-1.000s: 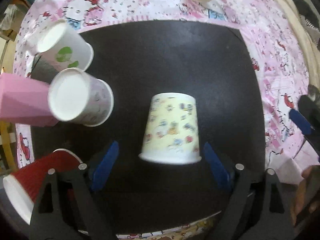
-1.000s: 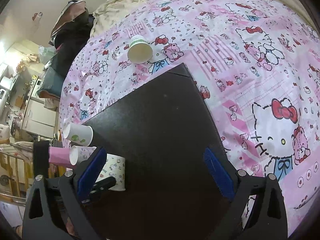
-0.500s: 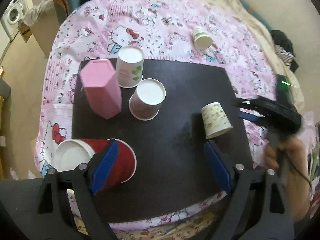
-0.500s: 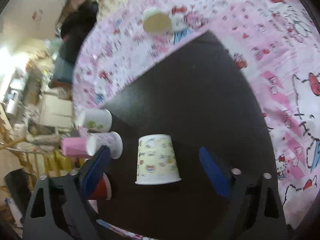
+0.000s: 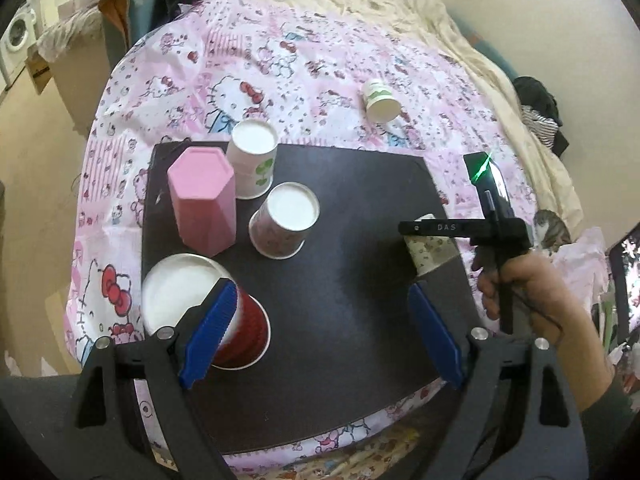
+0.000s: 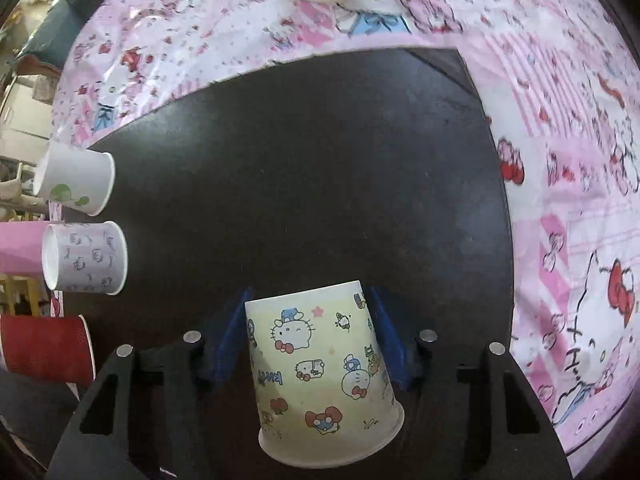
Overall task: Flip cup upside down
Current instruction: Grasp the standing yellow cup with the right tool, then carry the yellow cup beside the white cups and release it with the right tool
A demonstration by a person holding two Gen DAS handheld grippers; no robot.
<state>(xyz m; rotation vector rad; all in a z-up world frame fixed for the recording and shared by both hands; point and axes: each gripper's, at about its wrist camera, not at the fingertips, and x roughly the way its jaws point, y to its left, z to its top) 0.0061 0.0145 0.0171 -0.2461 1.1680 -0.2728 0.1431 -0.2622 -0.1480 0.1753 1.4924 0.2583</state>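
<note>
The yellow cartoon cup [image 6: 320,364] appears to lie on its side on the black board [image 6: 320,160], narrow base pointing away and wide rim toward the right wrist camera. My right gripper [image 6: 311,291] comes down over it. Its jaws are closing, and the blue pads [image 6: 230,340] press on both sides of the cup near the base. In the left wrist view the cup [image 5: 432,254] shows partly behind the right gripper's black body, held by a person's hand [image 5: 532,292]. My left gripper [image 5: 320,288] hangs open above the board [image 5: 352,240] with nothing between its fingers.
On the board's left stand upside-down cups: a pink hexagonal one [image 5: 202,204], a white one with green print [image 5: 254,160], a purple-printed one [image 5: 286,220] and a red one [image 5: 252,328] under my left finger. Another cup [image 5: 380,100] lies on the pink bedsheet beyond the board.
My left gripper has pulled up and back from the yellow cup, staying open. My right gripper has swung down over the cup and its jaws have closed in on its sides.
</note>
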